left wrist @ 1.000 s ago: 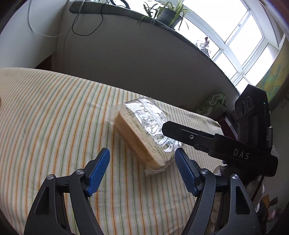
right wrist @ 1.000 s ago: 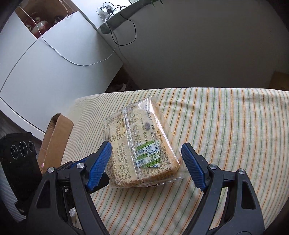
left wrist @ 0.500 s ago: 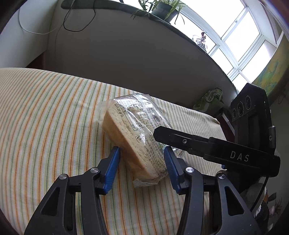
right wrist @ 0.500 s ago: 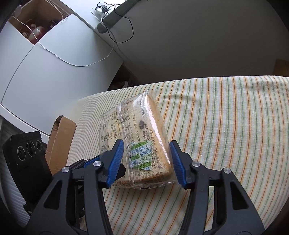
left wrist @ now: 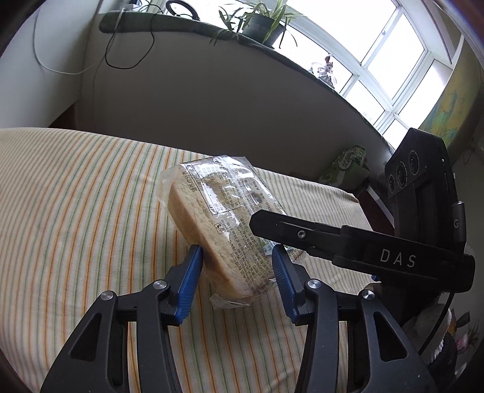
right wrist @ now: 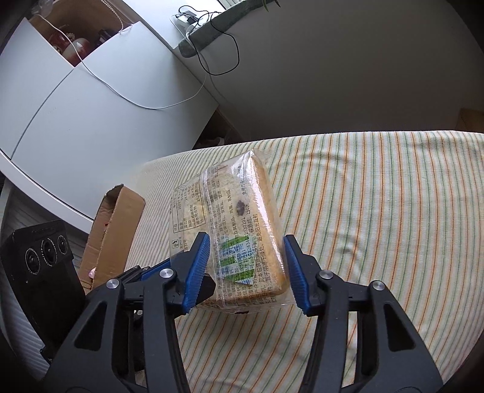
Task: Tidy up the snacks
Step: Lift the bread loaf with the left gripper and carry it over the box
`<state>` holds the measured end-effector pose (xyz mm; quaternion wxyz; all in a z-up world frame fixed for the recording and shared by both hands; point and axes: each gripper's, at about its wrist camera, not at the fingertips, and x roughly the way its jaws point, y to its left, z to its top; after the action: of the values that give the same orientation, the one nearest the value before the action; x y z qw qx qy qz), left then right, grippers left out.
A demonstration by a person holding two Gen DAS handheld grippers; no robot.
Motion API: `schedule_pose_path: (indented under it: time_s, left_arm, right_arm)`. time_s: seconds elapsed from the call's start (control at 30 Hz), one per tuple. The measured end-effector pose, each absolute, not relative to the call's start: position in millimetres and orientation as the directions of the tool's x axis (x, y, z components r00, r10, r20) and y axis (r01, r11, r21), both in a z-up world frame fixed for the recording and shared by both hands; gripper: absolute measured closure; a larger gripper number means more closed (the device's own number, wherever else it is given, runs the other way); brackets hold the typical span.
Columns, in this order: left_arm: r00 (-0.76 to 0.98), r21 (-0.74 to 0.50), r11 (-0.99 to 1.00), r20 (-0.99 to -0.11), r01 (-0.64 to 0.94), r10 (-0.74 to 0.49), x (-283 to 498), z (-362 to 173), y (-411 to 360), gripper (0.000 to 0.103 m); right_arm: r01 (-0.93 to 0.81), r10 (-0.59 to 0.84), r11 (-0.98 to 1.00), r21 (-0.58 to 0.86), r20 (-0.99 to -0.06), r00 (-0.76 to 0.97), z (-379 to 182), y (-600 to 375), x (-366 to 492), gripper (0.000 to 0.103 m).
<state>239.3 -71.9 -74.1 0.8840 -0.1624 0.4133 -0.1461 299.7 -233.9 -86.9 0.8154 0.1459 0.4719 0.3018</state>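
A clear-wrapped pack of sliced bread (left wrist: 220, 223) is held tilted above the striped tablecloth (left wrist: 75, 211). My left gripper (left wrist: 237, 272) is shut on its near end, blue pads on both sides. My right gripper (right wrist: 246, 266) is shut on the same bread pack (right wrist: 239, 229) from the opposite side. The right gripper's black finger (left wrist: 302, 235) reaches across the pack in the left wrist view. The left gripper's body (right wrist: 45, 266) shows at the lower left of the right wrist view.
An open cardboard box (right wrist: 115, 232) stands off the table's left edge. White cabinets (right wrist: 90, 115) and a grey wall lie beyond. A window sill holds a potted plant (left wrist: 260, 24). A green snack bag (left wrist: 348, 166) sits past the table's far right corner.
Both grippers closed from wide open onto the bread pack, and the pack has risen off the tablecloth and tilted.
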Motion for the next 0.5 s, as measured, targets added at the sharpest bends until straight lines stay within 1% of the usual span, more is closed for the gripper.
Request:
schedule_pose_path:
  time_s: [0.5]
  left_arm:
    - [0.706, -0.39, 0.913, -0.615, 0.115, -0.352, 165.1, -31.6, -32.3, 0.058]
  right_arm:
    - [-0.463, 0.663, 0.739, 0.489, -0.648, 0.374, -36.6, -176.5, 236.5, 0.05]
